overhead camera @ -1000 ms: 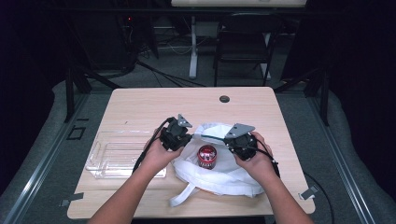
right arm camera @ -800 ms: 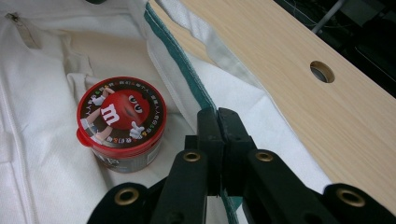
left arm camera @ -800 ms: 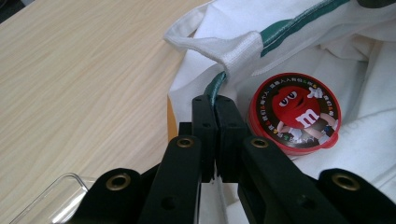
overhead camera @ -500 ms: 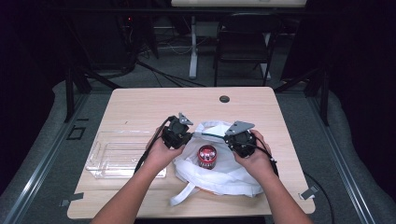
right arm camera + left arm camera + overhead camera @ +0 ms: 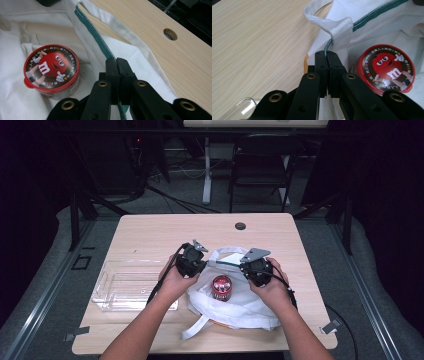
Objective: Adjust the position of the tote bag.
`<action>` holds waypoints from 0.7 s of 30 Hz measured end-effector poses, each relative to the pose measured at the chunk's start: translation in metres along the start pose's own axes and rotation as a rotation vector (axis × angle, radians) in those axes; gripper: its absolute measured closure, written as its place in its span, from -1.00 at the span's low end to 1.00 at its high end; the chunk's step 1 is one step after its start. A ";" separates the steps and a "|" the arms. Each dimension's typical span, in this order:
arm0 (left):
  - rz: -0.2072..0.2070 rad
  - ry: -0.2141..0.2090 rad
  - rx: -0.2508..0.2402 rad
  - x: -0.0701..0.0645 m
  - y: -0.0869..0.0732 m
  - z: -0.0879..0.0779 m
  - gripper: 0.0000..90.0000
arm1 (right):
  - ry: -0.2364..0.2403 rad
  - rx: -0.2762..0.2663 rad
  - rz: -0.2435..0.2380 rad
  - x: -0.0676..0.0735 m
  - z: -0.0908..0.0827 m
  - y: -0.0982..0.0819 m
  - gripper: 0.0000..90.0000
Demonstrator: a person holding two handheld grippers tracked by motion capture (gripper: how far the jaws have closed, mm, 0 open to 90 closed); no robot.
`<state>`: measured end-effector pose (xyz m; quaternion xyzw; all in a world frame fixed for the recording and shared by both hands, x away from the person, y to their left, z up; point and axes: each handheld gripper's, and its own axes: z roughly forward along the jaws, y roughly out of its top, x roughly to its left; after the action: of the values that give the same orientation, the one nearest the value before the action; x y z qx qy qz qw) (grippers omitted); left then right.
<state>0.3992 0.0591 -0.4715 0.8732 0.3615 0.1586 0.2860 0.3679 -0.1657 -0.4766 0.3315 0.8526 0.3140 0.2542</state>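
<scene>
At the far left of the bench (image 5: pixel 150 232) lies a clear plastic tray (image 5: pixel 125 287), well apart from my work. My left gripper (image 5: pixel 192 260) is pinching the green-trimmed rim of the white cloth bag (image 5: pixel 240 302), its jaws pressed together on the hem just below a handle loop (image 5: pixel 332 23). The red-lidded candy tub (image 5: pixel 221 287) stands upright on the bag's cloth between my hands. My right gripper (image 5: pixel 255 267) is pinching the same rim on the other side.

I judge each bite to be thin: if I pull the rim apart or lift unevenly, the hem could slip out, or the shifting cloth could tip the tub.

The gripper views show the hem inside the jaws and the cartoon lid; the high view shows the tray and the bag's outline.
</scene>
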 end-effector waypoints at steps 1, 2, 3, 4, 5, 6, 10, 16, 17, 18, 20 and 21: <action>0.004 0.007 0.002 0.000 0.000 0.001 0.97 | -0.004 0.004 0.005 0.000 0.001 0.000 0.98; 0.007 0.014 0.007 -0.001 0.000 0.002 0.97 | -0.004 0.004 0.010 0.000 0.002 0.001 0.98; 0.007 0.021 0.008 -0.001 0.000 0.003 0.97 | -0.007 0.006 0.012 0.000 0.004 0.001 0.98; 0.006 0.021 0.010 -0.001 0.000 0.004 0.97 | -0.007 0.011 0.008 -0.001 0.004 0.001 0.98; 0.004 0.020 0.014 0.000 0.000 0.004 0.97 | -0.008 0.009 0.013 -0.001 0.005 0.001 0.98; 0.002 0.019 0.012 0.000 0.001 0.005 0.97 | -0.009 0.011 0.011 -0.001 0.006 0.001 0.98; 0.002 0.029 0.019 -0.001 0.002 0.008 0.96 | -0.011 0.017 0.020 -0.003 0.009 0.001 0.98; -0.009 0.025 0.025 0.001 0.002 0.013 0.97 | -0.019 0.026 0.021 -0.004 0.014 0.001 0.98; -0.010 0.021 0.027 0.001 0.002 0.013 0.97 | -0.019 0.029 0.022 -0.004 0.014 0.001 0.98; -0.011 0.020 0.028 0.001 0.002 0.013 0.96 | -0.021 0.026 0.026 -0.004 0.014 0.001 0.98; -0.016 0.019 0.025 0.002 0.002 0.014 0.96 | -0.023 0.030 0.029 -0.004 0.015 0.000 0.98; -0.019 0.016 0.025 0.002 0.002 0.015 0.97 | -0.023 0.028 0.032 -0.005 0.016 0.000 0.98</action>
<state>0.4089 0.0539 -0.4818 0.8717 0.3742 0.1584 0.2738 0.3809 -0.1632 -0.4859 0.3519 0.8487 0.3022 0.2542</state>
